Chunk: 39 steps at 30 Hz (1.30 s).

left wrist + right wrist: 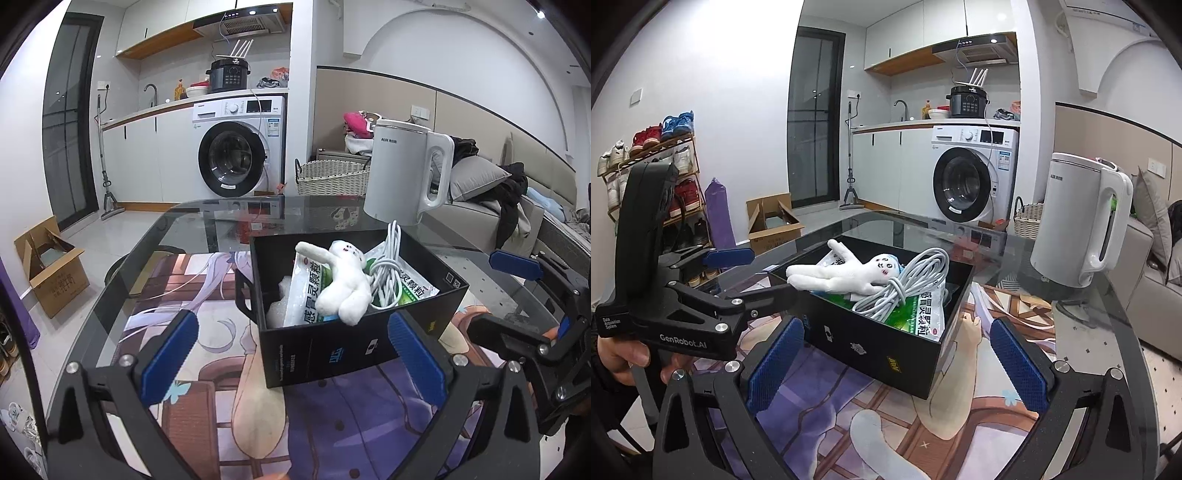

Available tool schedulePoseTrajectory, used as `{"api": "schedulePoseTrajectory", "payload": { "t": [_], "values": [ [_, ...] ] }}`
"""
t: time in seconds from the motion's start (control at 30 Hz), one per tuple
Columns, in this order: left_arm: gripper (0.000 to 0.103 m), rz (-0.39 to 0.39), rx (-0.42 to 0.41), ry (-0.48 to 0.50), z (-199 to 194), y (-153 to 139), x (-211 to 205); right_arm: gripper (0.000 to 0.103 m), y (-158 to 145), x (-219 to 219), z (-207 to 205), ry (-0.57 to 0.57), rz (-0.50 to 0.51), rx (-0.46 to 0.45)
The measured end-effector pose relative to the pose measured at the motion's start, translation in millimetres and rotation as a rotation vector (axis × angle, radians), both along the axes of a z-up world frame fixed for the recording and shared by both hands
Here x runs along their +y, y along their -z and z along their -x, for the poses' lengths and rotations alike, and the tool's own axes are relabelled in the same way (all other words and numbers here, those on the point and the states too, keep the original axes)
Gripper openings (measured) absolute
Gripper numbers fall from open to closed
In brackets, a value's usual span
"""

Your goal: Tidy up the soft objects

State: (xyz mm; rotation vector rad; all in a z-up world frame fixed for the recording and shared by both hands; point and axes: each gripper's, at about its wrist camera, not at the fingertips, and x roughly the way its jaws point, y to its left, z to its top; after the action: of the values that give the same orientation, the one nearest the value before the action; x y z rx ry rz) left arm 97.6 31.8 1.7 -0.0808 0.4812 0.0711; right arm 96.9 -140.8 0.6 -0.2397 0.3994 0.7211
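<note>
A black open box (pixel 325 354) (pixel 886 343) stands on the glass table. In it lie a white plush doll (pixel 345 282) (pixel 846 275), a coiled white cable (pixel 386 266) (pixel 908 284) and green-and-white sachets (pixel 306 295) (pixel 923 314). The doll drapes over the box's near rim in the left wrist view. My left gripper (pixel 293 358) is open and empty, just in front of the box. My right gripper (pixel 899 356) is open and empty, its fingers either side of the box's near corner. Each gripper shows in the other's view: the right one (pixel 517 295) and the left one (pixel 746 273).
A white electric kettle (pixel 406 173) (pixel 1078 218) stands on the table behind the box. A printed anime mat (pixel 207 317) (pixel 960 406) lies under the glass. A cardboard box (pixel 51 266), a wicker basket (pixel 332 177), a washing machine (pixel 236 151) and a sofa (pixel 498 192) surround the table.
</note>
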Motion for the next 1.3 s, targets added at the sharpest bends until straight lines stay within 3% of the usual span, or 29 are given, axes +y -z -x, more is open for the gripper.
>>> {"api": "schedulePoseTrajectory", "payload": {
  "t": [0.3,0.63,1.3],
  "values": [
    [0.103,0.024,-0.008,-0.006,1.6,0.0,4.1,0.103,0.3,2.5,4.5,-0.004,0.015,-0.024],
    [0.103,-0.018,-0.016,0.004,2.7,-1.6,-3.8,0.103,-0.3,1.9,4.3,-0.001,0.016,-0.025],
    [0.103,-0.020,-0.019,0.010,4.4,-2.8,-4.9,0.103,-0.7,0.6,2.1,-0.001,0.007,-0.024]
  ]
}}
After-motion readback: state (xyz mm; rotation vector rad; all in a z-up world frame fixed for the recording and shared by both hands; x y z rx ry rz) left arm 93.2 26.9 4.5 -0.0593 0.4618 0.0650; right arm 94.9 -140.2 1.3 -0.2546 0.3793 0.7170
